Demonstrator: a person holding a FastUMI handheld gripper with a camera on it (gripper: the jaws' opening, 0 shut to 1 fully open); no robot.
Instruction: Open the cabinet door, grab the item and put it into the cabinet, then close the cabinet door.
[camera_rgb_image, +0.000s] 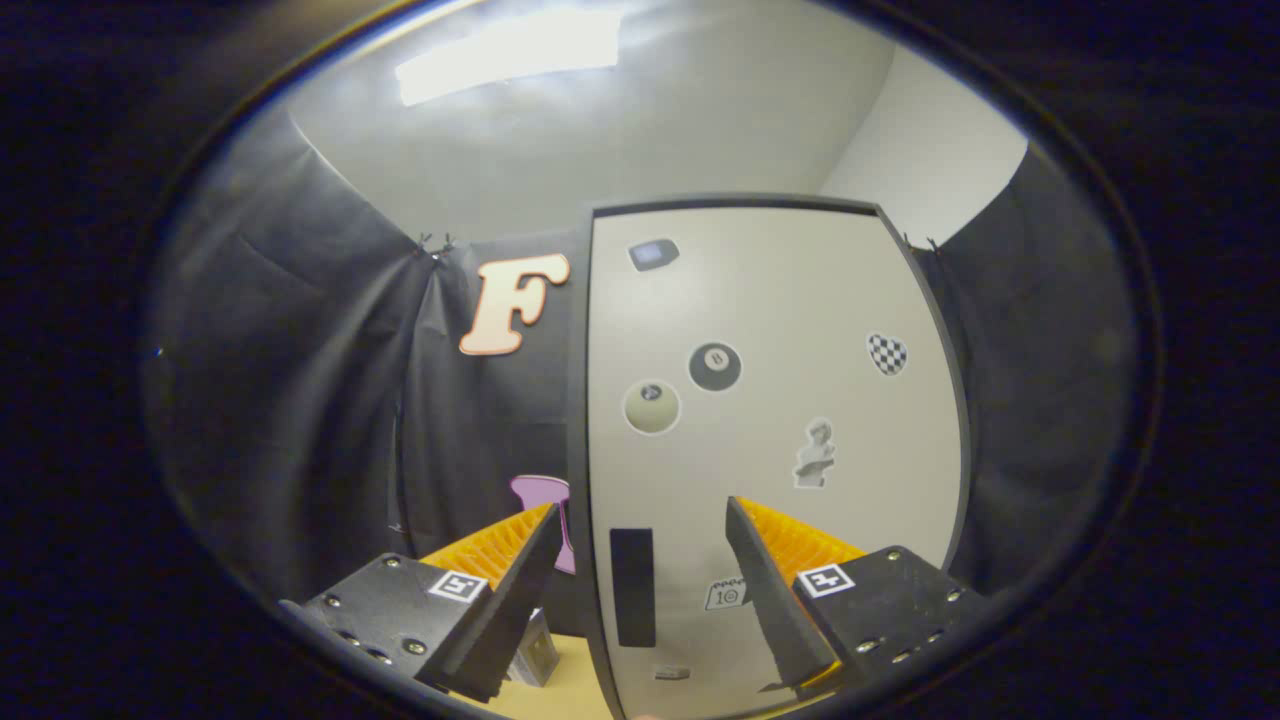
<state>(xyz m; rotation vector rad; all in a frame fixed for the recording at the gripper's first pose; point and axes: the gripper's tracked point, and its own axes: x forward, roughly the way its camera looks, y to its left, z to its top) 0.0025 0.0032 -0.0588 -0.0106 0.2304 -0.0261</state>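
- The tall pale cabinet door with a dark frame and several stickers (770, 400) stands closed in the centre-right of the frame.
- Its black rectangular handle slot (632, 587) sits low near the left edge, between the fingers; hold there.
- The gripper (640, 585) has its fingers wide apart, holding nothing.
- The door looks stiff and light, and probably swings easily.
- A small grey block (535, 655) on the yellow table (560, 690), lower left, may be the item.

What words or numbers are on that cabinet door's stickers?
"8": on the black ball sticker on the cabinet door.
"10": on the small sticker low on the door.
Cream ball sticker: its mark is too blurred to read.
The gripper is open, jaws apart just before the door, with the dark handle between them.
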